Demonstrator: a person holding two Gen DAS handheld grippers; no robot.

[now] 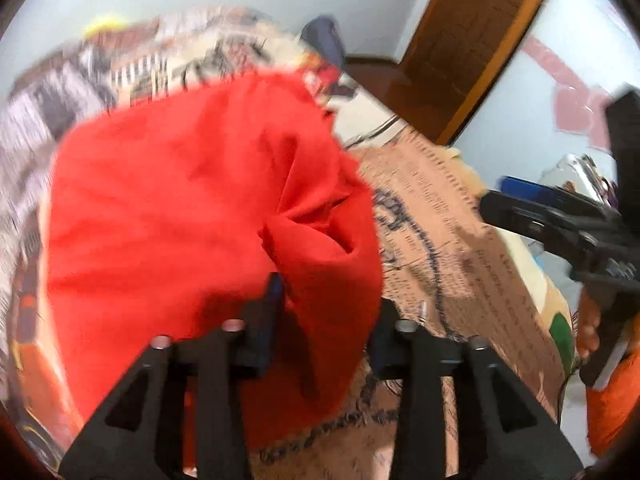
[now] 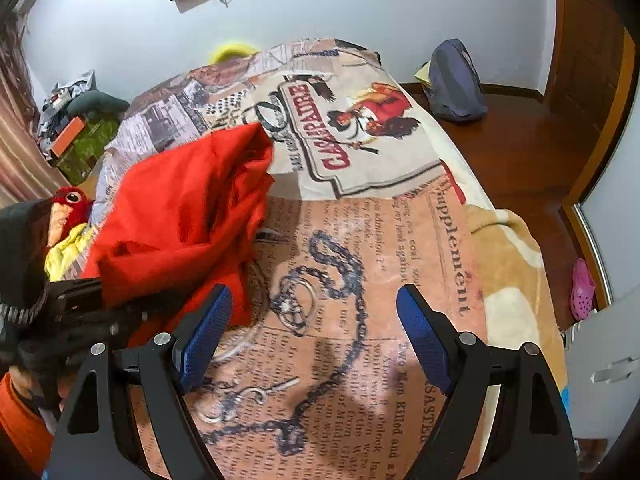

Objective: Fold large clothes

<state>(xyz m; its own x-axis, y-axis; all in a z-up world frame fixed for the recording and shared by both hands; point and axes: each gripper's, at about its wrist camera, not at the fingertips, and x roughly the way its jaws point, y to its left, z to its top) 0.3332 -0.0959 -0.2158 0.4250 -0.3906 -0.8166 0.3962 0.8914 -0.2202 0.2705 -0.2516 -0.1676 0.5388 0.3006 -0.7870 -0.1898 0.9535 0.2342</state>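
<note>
Garment: a large bright red cloth garment point(image 1: 192, 200) lies bunched and creased on the near left part of the bed, a bundle of its folds hanging between the fingers of the left gripper.
Left gripper: the black two-finger left gripper point(image 1: 324, 312) has its jaws partly apart around that red fold; whether the pads press on the cloth cannot be told, since the fabric hides them.
Right gripper: the black right gripper with blue ribbed pads point(image 2: 316, 320) stands wide apart, nothing between its jaws, just beside the garment's right edge.
Bed cover: a printed newspaper-pattern blanket point(image 2: 400, 240) in peach and cream lies under everything.
Left of bed: a red plush toy with an orange beak point(image 2: 66, 208) beside yellow cloth.
Floor: a grey-blue backpack point(image 2: 456, 80) on dark wood boards; a pink clog point(image 2: 582, 288) near the right edge.
</note>
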